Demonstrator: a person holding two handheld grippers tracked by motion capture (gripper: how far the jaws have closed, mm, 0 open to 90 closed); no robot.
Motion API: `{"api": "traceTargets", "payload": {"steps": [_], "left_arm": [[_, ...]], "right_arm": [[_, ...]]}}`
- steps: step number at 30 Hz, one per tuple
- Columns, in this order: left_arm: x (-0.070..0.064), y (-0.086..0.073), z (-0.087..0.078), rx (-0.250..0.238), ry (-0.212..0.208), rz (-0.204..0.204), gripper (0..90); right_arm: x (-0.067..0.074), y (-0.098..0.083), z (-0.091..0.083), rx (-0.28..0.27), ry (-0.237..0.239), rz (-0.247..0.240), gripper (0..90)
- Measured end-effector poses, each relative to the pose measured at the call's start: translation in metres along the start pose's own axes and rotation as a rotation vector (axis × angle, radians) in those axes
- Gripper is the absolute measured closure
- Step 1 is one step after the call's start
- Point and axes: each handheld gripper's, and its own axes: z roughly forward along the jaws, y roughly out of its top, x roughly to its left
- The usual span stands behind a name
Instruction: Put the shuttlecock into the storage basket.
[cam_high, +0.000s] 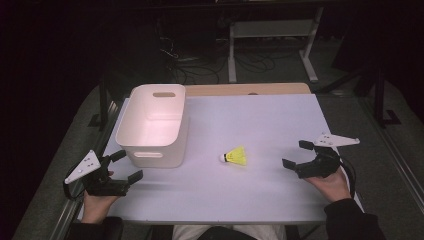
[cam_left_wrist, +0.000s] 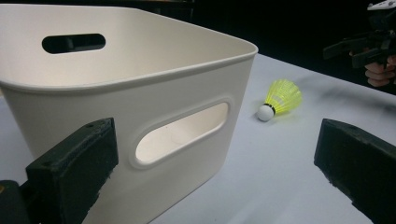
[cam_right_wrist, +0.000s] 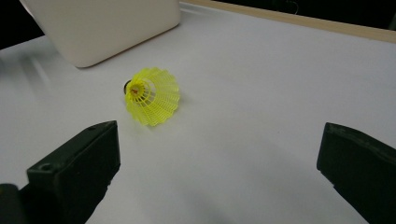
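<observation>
Lying on its side on the smooth pale table (cam_high: 260, 190), between the 2 tools, a shuttlecock (cam_high: 235, 157) is showing a yellow mesh skirt and a round white cork tip. Just beside it, a glossy cream plastic bin (cam_high: 152, 125) with rounded corners and oval handle slots is standing upright. Each hand is resting at the near table edge, and the left tool (cam_high: 125, 166) and right tool (cam_high: 296, 153) are both gaping wide, gripping nothing.
</observation>
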Motion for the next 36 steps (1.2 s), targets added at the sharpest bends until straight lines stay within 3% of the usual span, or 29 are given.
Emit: {"api": "traceTargets", "payload": {"steps": [5,10,21,28,36], "left_arm": [[-0.0001,-0.0001,-0.0003,0.000,0.003,-0.001,0.0],[0.0004,0.0000,-0.0002,0.008,0.017,0.000,0.0],[-0.0002,0.0003,-0.0034,-0.011,0.022,-0.007,0.0],[0.0021,0.0012,-0.0069,0.000,0.047,0.013,0.0],[0.0028,0.0061,-0.0089,0.004,0.023,0.016,0.0]], "right_arm": [[0.0009,-0.0001,-0.0007,-0.004,-0.002,-0.002,0.0],[0.0014,-0.0002,-0.0045,-0.046,-0.005,0.007,0.0],[0.0017,-0.0007,-0.0047,-0.042,0.003,0.010,0.0],[0.0026,-0.0007,-0.0057,-0.046,0.006,0.004,0.0],[0.0034,-0.0006,-0.0062,-0.052,0.013,-0.001,0.0]]}}
